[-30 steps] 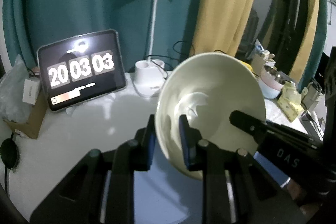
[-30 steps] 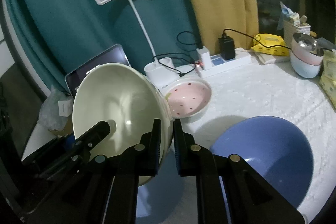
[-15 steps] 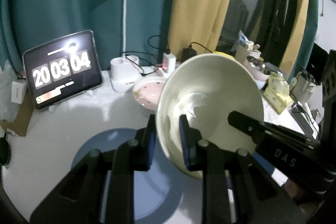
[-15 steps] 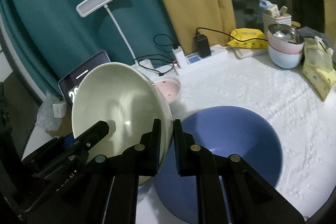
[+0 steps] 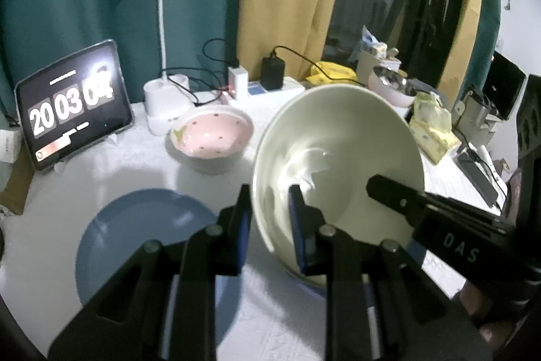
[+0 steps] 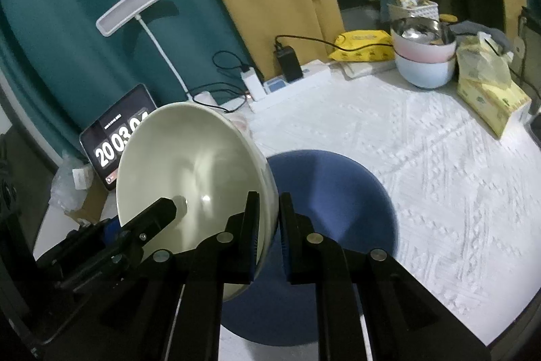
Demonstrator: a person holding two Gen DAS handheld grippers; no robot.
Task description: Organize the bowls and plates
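Note:
A large cream bowl (image 5: 341, 164) is held tilted in the air by both grippers. My left gripper (image 5: 268, 222) is shut on its left rim. My right gripper (image 6: 268, 225) is shut on its opposite rim; the bowl also shows in the right wrist view (image 6: 192, 171). A blue plate (image 5: 142, 242) lies flat on the white table below, also in the right wrist view (image 6: 331, 219). A pink dotted bowl (image 5: 213, 137) sits nested in a grey bowl behind the plate.
A tablet clock (image 5: 72, 104) and a white desk lamp (image 5: 162, 22) stand at the back left. A power strip with chargers (image 6: 287, 76), stacked pink and blue bowls (image 6: 424, 56) and tissue packs (image 6: 490, 87) line the back right of the tablecloth (image 6: 439, 164).
Both grippers have carried the cream bowl rightward and back over the table. The blue plate and pink bowl have come into the left wrist view.

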